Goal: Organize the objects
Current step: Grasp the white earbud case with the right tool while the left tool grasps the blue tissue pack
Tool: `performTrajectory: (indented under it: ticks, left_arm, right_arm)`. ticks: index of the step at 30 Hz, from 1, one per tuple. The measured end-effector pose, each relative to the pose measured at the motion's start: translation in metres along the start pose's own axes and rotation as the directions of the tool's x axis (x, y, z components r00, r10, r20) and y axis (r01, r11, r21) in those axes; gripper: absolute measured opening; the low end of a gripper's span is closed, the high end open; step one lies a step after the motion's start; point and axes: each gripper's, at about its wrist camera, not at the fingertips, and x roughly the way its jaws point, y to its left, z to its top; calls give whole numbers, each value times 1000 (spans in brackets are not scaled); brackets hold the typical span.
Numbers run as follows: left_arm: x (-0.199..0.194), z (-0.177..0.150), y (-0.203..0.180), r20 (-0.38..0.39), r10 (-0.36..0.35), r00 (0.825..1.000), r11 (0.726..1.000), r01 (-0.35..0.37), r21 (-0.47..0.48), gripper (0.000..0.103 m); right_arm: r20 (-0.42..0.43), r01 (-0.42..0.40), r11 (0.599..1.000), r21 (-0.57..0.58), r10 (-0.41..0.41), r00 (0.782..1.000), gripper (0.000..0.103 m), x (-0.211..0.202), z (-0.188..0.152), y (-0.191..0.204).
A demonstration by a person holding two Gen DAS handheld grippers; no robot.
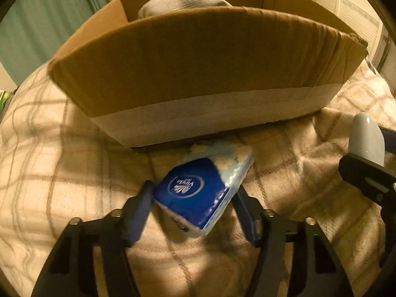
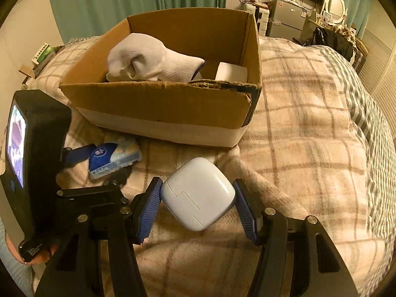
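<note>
A blue and white tissue pack [image 1: 203, 190] sits between the blue pads of my left gripper [image 1: 191, 193], tilted, just in front of the cardboard box [image 1: 198, 57]; the pads touch it on both sides. The pack also shows in the right wrist view [image 2: 113, 158]. My right gripper [image 2: 198, 198] is shut on a white rounded case [image 2: 198, 193], held over the plaid blanket in front of the box [image 2: 160, 104]. The case also shows at the right edge of the left wrist view [image 1: 366, 138]. A white sock [image 2: 151, 61] and a white item [image 2: 231, 73] lie inside the box.
A plaid blanket [image 2: 309, 136] covers the bed under everything. Green curtains [image 2: 111, 2] hang behind the box. A fridge [image 2: 287, 19], a mirror and clutter stand at the back right. The left gripper's body with its screen [image 2: 32, 153] fills the left of the right wrist view.
</note>
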Motion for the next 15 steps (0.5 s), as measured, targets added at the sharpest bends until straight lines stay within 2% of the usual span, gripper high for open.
performTrajectory:
  ticks: [3,4,9,15]
  left_arm:
    - [-9,-4,3,16,-7,1000,1000,7,-13,45]
    - [-12,-6,2,22,-8,1000,1000,8,-10,36]
    - [-39,-15,1,76,-55,996,999,54,4,30]
    - [-76,-26,6,135,-88,987,996,90,-11,30]
  right_arm:
    - [4,3,1000,-3,-3,1000,58,-1,-1,1]
    - [4,4,1000,-3,-4,1000,58,-1,-1,2]
    - [13,1,1000,1,-1,1000,58,-7,-4,5]
    - [40,-1,1000,8,1,999,58,-29,-9,6]
